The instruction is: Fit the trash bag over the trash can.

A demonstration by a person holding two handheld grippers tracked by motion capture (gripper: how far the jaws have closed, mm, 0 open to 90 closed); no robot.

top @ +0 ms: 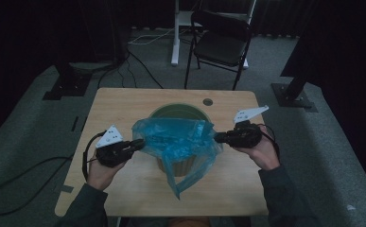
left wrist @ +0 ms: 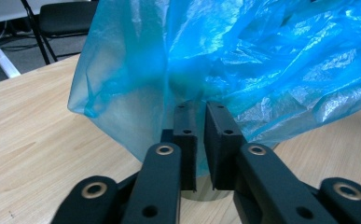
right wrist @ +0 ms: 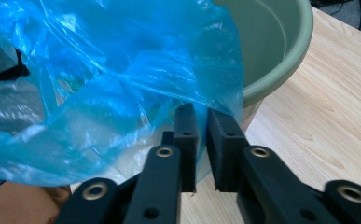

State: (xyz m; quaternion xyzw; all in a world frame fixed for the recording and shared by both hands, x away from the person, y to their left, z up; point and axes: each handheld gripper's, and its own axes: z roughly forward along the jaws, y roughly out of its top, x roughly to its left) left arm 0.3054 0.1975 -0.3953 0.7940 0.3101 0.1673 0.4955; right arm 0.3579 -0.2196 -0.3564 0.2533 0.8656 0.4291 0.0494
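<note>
A blue plastic bag [top: 178, 139] hangs spread over a green bin [top: 171, 108] at the middle of the wooden table [top: 119, 106]. My left gripper [top: 140, 142] holds the bag's left edge and my right gripper [top: 217, 137] its right edge, with the film stretched between them. In the left gripper view the jaws [left wrist: 200, 109] stand almost together, a thin slit between them, with the bag's [left wrist: 225, 56] lower edge caught at their tips. The right gripper [right wrist: 201, 112] looks the same, its tips in the bag [right wrist: 99, 84] beside the bin's rim [right wrist: 281, 79].
A black folding chair [top: 221, 42] and a white stand [top: 175, 33] are on the floor beyond the table's far edge. Cables [top: 10, 189] trail over the carpet at the left. A small round hole [top: 207, 101] lies in the tabletop behind the bin.
</note>
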